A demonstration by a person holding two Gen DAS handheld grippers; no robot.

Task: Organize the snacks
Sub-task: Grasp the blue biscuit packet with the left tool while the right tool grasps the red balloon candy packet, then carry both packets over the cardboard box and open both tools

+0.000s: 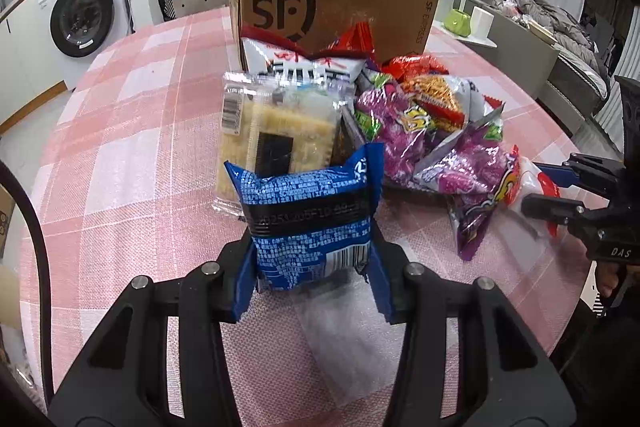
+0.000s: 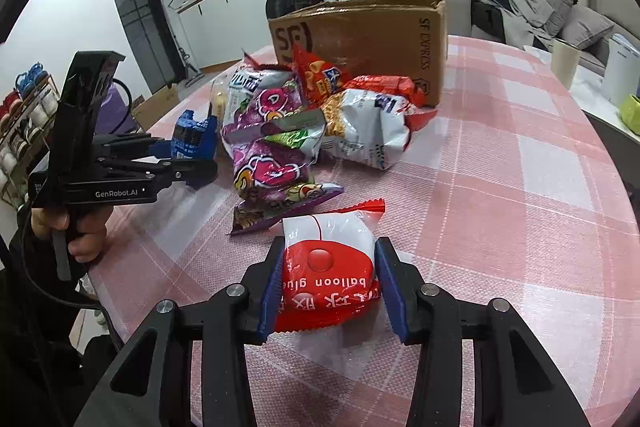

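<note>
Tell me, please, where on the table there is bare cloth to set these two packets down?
Bare checked tablecloth lies right of the snack pile, between it and the far table edge, and left of the clear cracker packet toward the washing-machine side. It is crowded in front of the cardboard box, where bags overlap.

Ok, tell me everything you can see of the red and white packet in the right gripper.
The red and white packet is a glossy, puffy plastic pouch: white upper part, red lower part printed "balloon glue", crimped red top edge. The right gripper is shut on its sides, blue pads pressing in. It sits low over the pink checked tablecloth, apart from the snack pile.
</note>
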